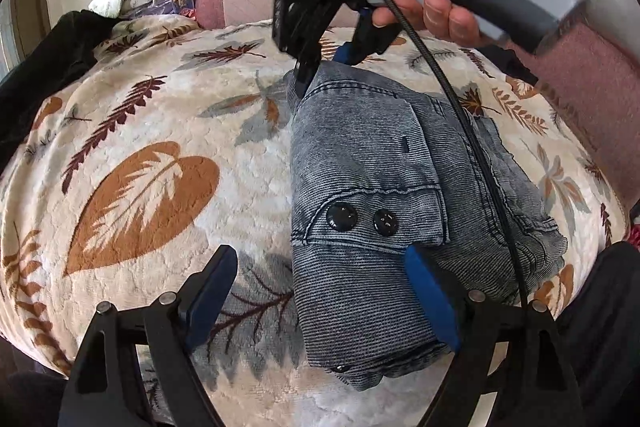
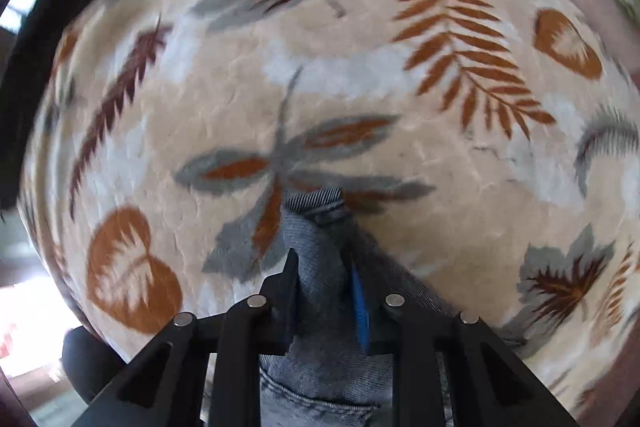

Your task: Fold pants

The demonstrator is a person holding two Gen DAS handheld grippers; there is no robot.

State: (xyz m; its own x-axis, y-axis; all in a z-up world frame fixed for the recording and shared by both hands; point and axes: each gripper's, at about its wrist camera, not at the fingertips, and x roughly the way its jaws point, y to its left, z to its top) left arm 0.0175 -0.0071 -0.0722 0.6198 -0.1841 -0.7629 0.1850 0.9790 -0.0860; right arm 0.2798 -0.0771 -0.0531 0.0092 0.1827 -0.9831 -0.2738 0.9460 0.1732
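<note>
My right gripper [image 2: 324, 291] points almost straight down at the bed and its jaws are pinched in on a bunched corner of the pants [image 2: 316, 247]; denim fills the gap between the two pads and a ribbed hem end pokes out just past the tips. So I have cloth in my right hand, a narrow grip on a thick wad.

From my left wrist camera the pants [image 1: 360, 195] lie as a compact folded bundle on the leaf-print blanket [image 1: 160, 131], long axis running away from me, from the near end under my left gripper [image 1: 324, 291] up to the far corner where my right gripper [image 1: 308, 75] bites. Two dark buttons [image 1: 362, 217] sit on the upper layer near my end. My left jaws stand wide and hold nothing: the right-hand blue pad rests at the bundle's top face, the left-hand pad hangs over bare blanket beside it.

That is the relation everything turns on, I judge: the far corner is in my right hand, the near end lies directly below my left, and the bundle lines up between them. Folding the far end towards me would bring it along that axis.

Room is generous to the left, all open blanket. To the right the bundle's looser layers spill towards the blanket's edge and a pinkish cover [image 1: 592, 99] beyond. The black cable [image 1: 460, 99] from my right gripper drapes across the denim, and it could drag on the fold, so I mind it.
</note>
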